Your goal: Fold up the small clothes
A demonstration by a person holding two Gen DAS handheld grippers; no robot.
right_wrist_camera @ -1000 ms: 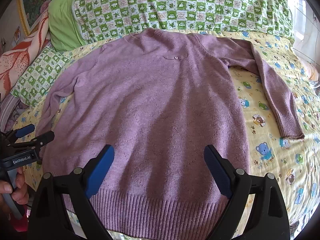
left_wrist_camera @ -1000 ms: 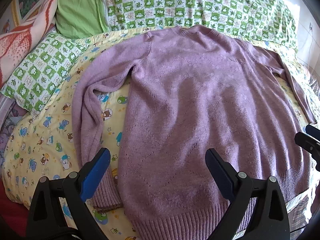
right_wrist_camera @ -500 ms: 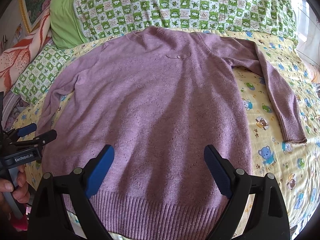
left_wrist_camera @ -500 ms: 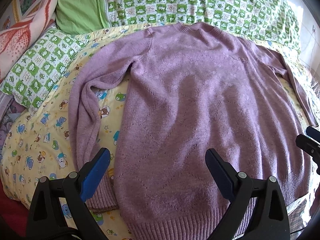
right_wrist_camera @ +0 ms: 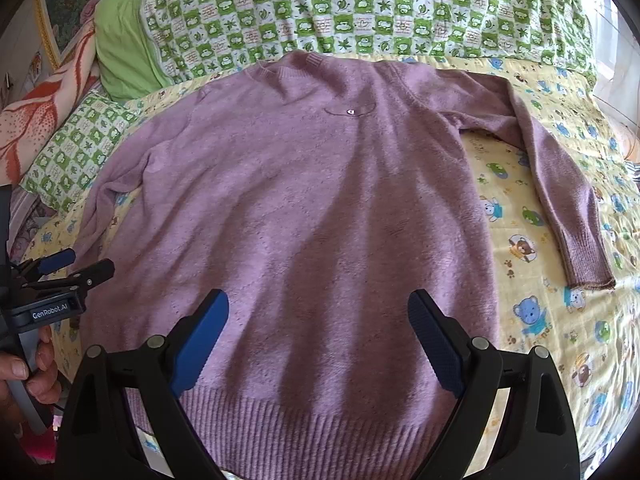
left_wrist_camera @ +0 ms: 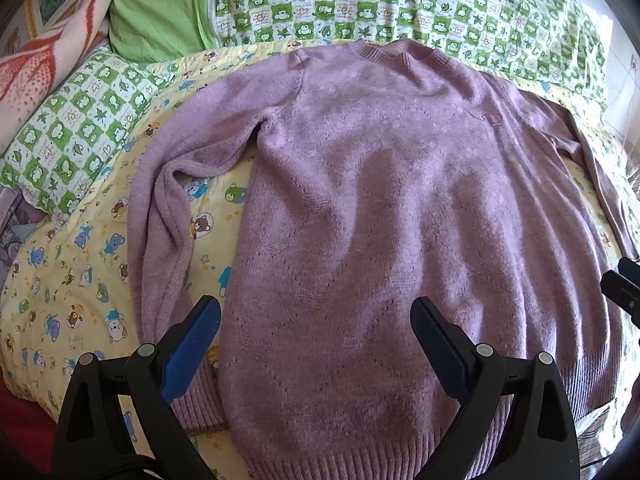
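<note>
A lilac sweater point(left_wrist_camera: 384, 216) lies face up and spread flat on the bed, over a yellow cartoon-print sheet point(left_wrist_camera: 72, 280). Its neckline sits just below the green checked quilt point(left_wrist_camera: 400, 0) and its ribbed hem point(right_wrist_camera: 304, 424) is the part nearest both cameras. No fold has been made yet.

The left tongs point(left_wrist_camera: 316, 336) hover above the sweater's lower left part, spread wide and holding nothing. The right tongs point(right_wrist_camera: 318, 328) hover above the hem near its middle, equally wide open and empty. In the right wrist view the left tool shows beyond the sweater's left edge, gripped by a hand point(right_wrist_camera: 28, 376).

The left sleeve point(left_wrist_camera: 160, 240) bends at the elbow and runs down alongside the body, its cuff close to the hem. The right sleeve point(right_wrist_camera: 556, 184) angles away from the body, with its cuff point(right_wrist_camera: 588, 264) well apart from the side seam.

Risks, as I judge them:
- The knit looks thick and soft, so a shallow pinch may take only the top layer, and the front would lift off the back instead of folding as one.
- The crease at the left elbow could get trapped under a fold and leave a lump.
- If the two tongs lift unevenly, the body could drag across the sheet and skew.
- Pulling on the ribbing may stretch it rather than carry the cloth.
</note>
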